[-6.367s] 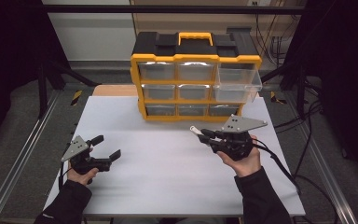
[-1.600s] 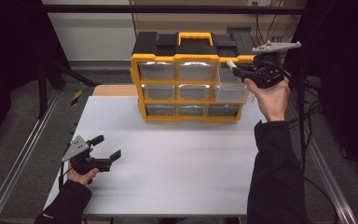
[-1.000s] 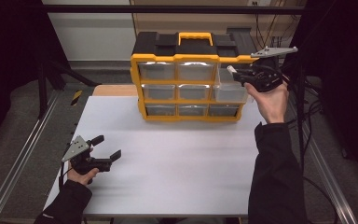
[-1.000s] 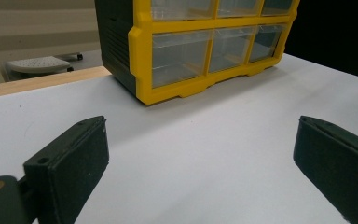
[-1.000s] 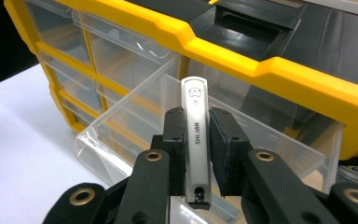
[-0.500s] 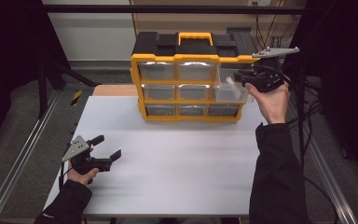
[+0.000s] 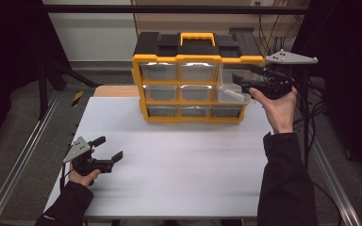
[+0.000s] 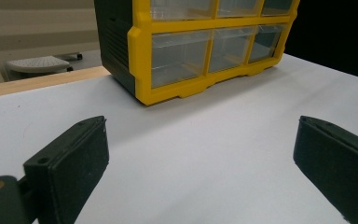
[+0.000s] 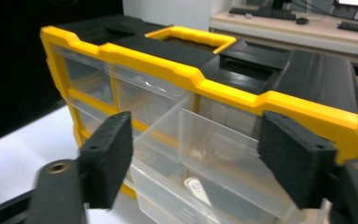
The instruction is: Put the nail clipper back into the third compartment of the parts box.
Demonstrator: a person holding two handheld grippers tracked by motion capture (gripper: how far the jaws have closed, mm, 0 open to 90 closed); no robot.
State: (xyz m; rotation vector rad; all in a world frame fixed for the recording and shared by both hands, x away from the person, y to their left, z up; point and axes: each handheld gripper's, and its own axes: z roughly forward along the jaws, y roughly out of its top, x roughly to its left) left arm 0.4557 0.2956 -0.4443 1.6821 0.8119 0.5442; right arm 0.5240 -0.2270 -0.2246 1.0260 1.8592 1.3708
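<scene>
A yellow and black drawer cabinet (image 7: 193, 59) with clear drawers stands at the back of the white table (image 7: 184, 160). Its top right drawer (image 7: 231, 92) sticks out and tilts down. My right gripper (image 7: 239, 81) is held up in front of it. Its jaws have just been opening and now stand apart, with the drawer's (image 9: 214, 140) front corner between them and untouched. A small white item (image 9: 196, 189) lies in a clear drawer below. At the table's front left my left gripper (image 7: 109, 148) rests open with nothing in it (image 8: 200, 158).
A wooden board (image 7: 115, 91) lies behind the table's back left corner. Metal rails (image 7: 23, 160) run along both sides of the table. Cables hang at the right behind my right gripper. Bare white table stretches between the cabinet and the front edge.
The top right drawer has slid out of the cabinet and now tilts down. My right gripper's jaws have parted. The left gripper has not moved.
</scene>
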